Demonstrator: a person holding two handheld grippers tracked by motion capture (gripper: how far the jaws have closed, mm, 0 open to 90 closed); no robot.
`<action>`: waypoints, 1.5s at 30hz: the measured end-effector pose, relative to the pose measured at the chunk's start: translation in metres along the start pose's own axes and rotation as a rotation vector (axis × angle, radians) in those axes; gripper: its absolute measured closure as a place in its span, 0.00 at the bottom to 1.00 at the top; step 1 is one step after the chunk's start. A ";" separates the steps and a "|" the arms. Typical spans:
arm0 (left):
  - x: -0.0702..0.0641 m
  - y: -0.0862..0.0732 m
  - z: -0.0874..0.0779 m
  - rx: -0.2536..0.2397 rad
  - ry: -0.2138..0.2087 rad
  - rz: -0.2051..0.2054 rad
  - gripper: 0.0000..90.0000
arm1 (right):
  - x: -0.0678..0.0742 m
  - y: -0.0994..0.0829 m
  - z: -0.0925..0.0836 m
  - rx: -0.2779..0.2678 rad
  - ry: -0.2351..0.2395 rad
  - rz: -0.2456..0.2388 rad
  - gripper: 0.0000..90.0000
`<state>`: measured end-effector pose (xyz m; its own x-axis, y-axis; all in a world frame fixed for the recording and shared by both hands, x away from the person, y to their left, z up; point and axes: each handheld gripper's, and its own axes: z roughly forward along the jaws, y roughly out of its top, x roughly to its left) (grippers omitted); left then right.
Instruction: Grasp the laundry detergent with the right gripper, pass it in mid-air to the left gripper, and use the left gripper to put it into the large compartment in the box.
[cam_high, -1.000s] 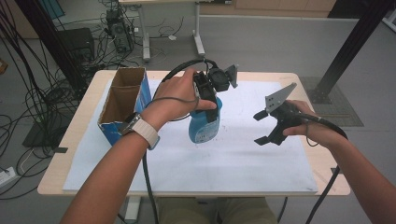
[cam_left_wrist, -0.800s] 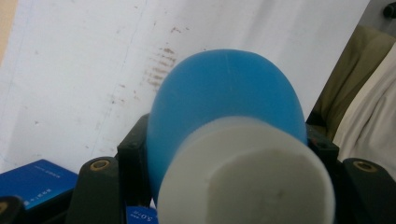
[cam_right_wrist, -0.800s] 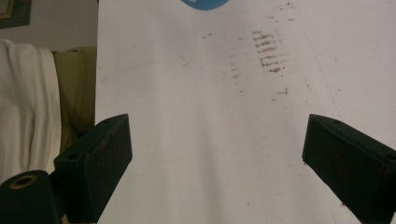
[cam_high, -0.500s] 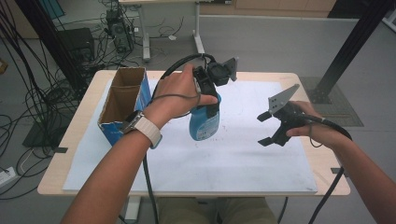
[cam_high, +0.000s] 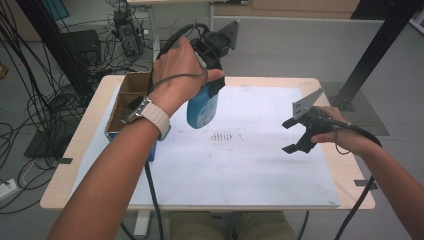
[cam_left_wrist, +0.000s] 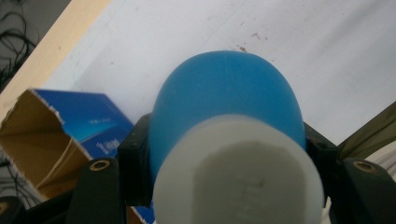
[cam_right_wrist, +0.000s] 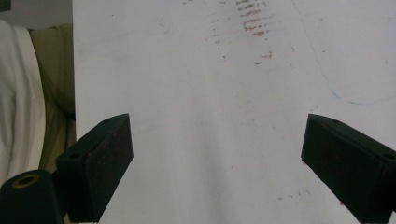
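Observation:
A blue bottle (cam_high: 201, 108) with a white cap end (cam_left_wrist: 239, 175) hangs in the air above the white sheet (cam_high: 240, 170), its blue end pointing down. My left gripper (cam_high: 212, 90) is shut on it, a black jaw pressing each side near the cap, as the left gripper view shows (cam_left_wrist: 224, 144). The hand holding it wears a pale watch strap. My right gripper (cam_high: 289, 136) hovers over the right part of the sheet, open, with nothing between its jaws (cam_right_wrist: 215, 149).
An open cardboard box with blue sides (cam_high: 125, 102) stands at the table's left; its torn flap shows in the left gripper view (cam_left_wrist: 42, 135). Reddish smudges (cam_high: 222, 136) mark the sheet's middle. The wooden table edge (cam_high: 87, 150) borders the sheet. Cables lie on the floor at left.
My left gripper has lifted the blue bottle off the sheet, up and slightly toward the far side. The right gripper has stayed nearly where it was, still open.

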<state>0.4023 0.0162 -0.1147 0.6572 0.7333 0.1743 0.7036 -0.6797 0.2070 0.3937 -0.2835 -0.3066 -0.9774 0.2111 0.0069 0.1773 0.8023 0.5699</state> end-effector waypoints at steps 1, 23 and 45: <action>0.002 0.000 -0.001 0.001 0.000 -0.015 0.41 | -0.001 0.000 0.000 0.000 -0.001 0.000 0.10; 0.075 -0.024 -0.029 -0.029 0.077 -0.359 0.41 | -0.013 0.001 0.007 0.017 0.012 0.010 0.10; 0.143 -0.066 -0.026 0.036 0.150 -0.626 0.41 | -0.020 0.000 0.013 0.034 0.023 0.020 0.10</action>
<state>0.4431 0.1664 -0.0784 0.0759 0.9835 0.1643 0.9520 -0.1205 0.2814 0.4148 -0.2803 -0.3169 -0.9761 0.2144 0.0370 0.1998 0.8165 0.5416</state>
